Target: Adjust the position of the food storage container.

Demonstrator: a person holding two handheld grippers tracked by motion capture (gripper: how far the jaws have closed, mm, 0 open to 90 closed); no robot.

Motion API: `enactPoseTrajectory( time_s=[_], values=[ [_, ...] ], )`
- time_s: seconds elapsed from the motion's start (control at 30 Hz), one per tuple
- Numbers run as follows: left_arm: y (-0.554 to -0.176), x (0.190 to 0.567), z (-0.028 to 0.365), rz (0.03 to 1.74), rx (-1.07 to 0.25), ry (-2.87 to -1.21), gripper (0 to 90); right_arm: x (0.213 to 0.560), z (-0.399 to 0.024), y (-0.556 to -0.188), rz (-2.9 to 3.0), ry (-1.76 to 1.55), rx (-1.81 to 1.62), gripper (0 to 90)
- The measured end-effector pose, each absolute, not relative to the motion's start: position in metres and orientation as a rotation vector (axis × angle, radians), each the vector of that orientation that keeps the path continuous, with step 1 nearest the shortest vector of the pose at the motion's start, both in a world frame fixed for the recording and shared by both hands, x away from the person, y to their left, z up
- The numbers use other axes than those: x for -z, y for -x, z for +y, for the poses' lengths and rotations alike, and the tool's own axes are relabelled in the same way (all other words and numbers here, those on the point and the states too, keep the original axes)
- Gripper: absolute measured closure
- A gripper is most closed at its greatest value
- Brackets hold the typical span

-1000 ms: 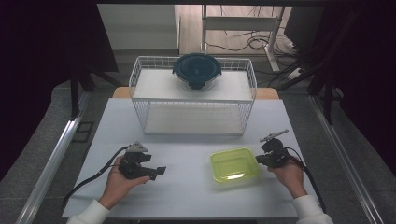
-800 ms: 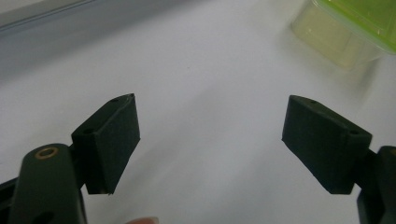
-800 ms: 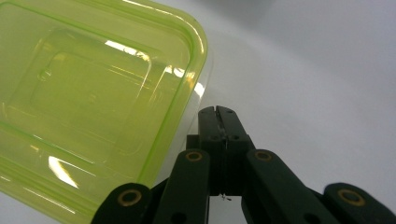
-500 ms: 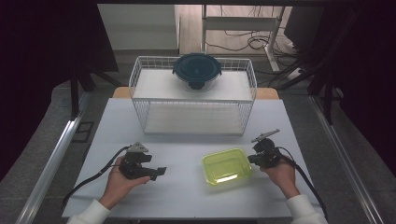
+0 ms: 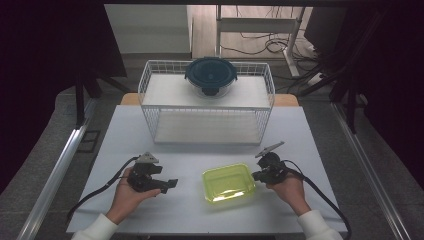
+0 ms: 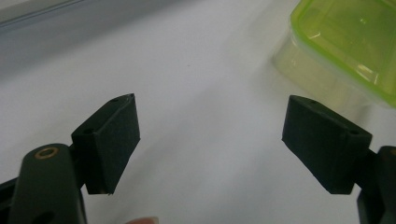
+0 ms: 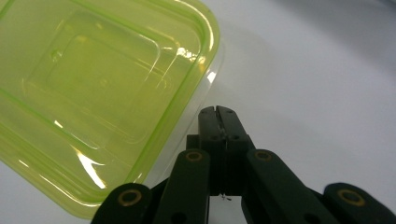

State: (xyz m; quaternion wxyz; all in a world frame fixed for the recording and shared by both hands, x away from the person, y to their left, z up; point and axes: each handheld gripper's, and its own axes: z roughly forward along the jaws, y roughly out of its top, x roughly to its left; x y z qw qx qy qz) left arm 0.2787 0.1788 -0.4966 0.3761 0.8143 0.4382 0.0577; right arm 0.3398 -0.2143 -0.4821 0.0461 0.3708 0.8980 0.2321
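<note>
A clear box with a lime-green lid [image 5: 228, 182] lies on the white table [image 5: 200, 220] near the front. My right gripper [image 5: 255, 175] is shut with nothing between its jaws, and its tips sit right at the box's right side. In the right gripper view the closed tips [image 7: 218, 112] are beside the lid's [image 7: 93, 88] rim. My left gripper [image 5: 171, 184] rests on the table left of the box, open and pointing toward it. The left gripper view has its jaws [image 6: 210, 144] wide apart over bare table, with the box [image 6: 345, 42] beyond at the upper right.
A white wire rack [image 5: 150, 64] stands at the back middle of the table. A round bowl with a dark blue lid [image 5: 210, 75] sits on its top shelf. Cables trail from both grippers toward the front edge.
My right gripper has moved left, and the green-lidded box has slid left with it. The left gripper has stayed where it was.
</note>
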Motion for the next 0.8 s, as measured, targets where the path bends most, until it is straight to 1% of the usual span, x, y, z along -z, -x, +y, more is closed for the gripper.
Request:
enactPoseTrajectory(
  time_s=[0.57,0.8],
  values=[
    [-0.279,0.495,0.182,1.13,-0.152,-2.065,18.3,0.489,-0.169,-0.318,2.879,-0.968,-0.766,88.7],
    [-0.279,0.495,0.182,1.129,-0.155,-2.066,18.3,0.49,-0.166,-0.316,2.892,-0.956,-0.774,88.7]
  ],
)
